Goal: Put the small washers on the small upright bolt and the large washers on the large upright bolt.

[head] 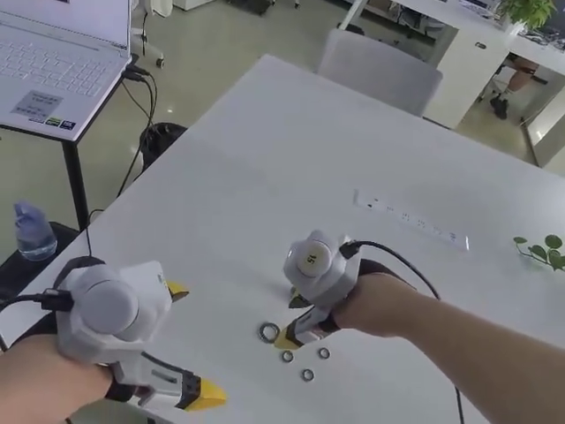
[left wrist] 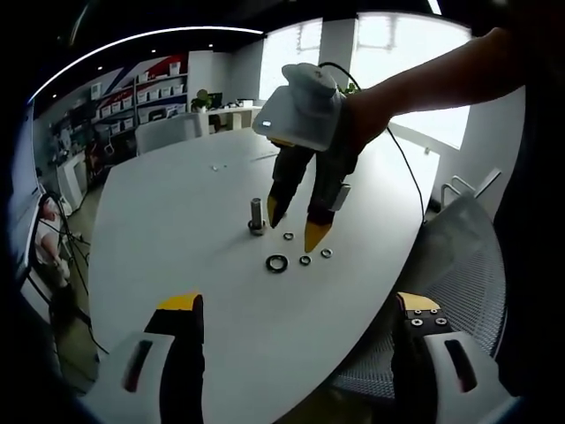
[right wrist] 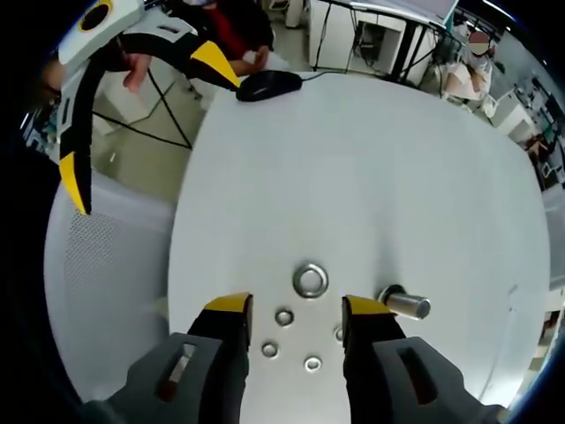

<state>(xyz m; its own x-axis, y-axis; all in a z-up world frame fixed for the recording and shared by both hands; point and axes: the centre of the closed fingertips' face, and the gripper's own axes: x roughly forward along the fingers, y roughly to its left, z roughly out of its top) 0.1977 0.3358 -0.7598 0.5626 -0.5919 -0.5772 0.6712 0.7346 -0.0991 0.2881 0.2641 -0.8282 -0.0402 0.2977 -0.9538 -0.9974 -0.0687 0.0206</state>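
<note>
WASHERS WAITING: At the white table (head: pixel 265 159), my right gripper (right wrist: pixel 298 305) hung over the loose rings, jaws apart and holding nothing. My left gripper (left wrist: pixel 298 305) sat back near the table's edge, jaws wide and likewise empty. The large washer (right wrist: pixel 311 280) lay just ahead of the right jaws, with the small washers (right wrist: pixel 284 316) scattered between and beneath them, none yet threaded. One upright bolt (left wrist: pixel 257 215) stood just beside the cluster; whether it was the large or the small one I could not tell.

I judged the step to be the first pick. To do it well, I would have centred the jaws on a single ring and lowered the tips to the table on either side. Then I would have closed slowly so the thin metal neither skidded nor flipped, and kept the near jaw off the bolt, which stood close enough to be knocked.

The right gripper view looked straight down and gave me each ring's place against the jaws. The left gripper view gave the side-on picture: the bolt's upright stance, and the right tips close above the table and, as far as I could tell, touching no ring. In the head view the right gripper's body hid the bolt.
</note>
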